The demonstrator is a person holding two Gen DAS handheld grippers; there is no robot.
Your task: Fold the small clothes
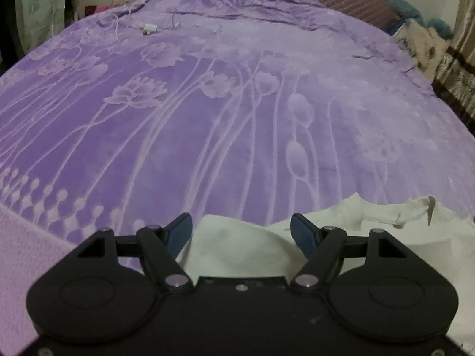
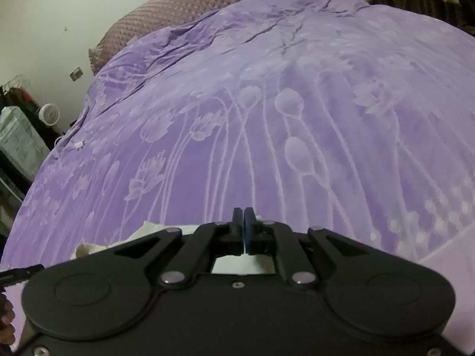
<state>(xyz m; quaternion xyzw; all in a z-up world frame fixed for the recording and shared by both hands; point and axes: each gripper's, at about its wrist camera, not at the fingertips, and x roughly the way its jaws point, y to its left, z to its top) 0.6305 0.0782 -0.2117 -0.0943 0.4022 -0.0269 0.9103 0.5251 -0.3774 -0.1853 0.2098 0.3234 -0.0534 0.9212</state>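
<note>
Purple floral bedspread [image 1: 207, 136] covers the bed, one white garment [image 1: 237, 246] rumpled at its near edge. I judge folding barely begun: no crease set. My left gripper [image 1: 240, 231] stands spread above the cloth, gripping nothing. My right gripper [image 2: 243, 219] is pressed together; whether it pinches fabric I cannot tell. Count: one garment, two grippers.

White garment [image 1: 341, 237], cream-tinted, soft cloth, crumpled and rumpled with raised folds. Lies on purple flowered bed cover [image 1: 207, 136] near its front edge. Rounded hump at left part, thin seamed flap sticking up at right. Partly hidden in right wrist view, only small edge showing [image 2: 148, 228].
</note>
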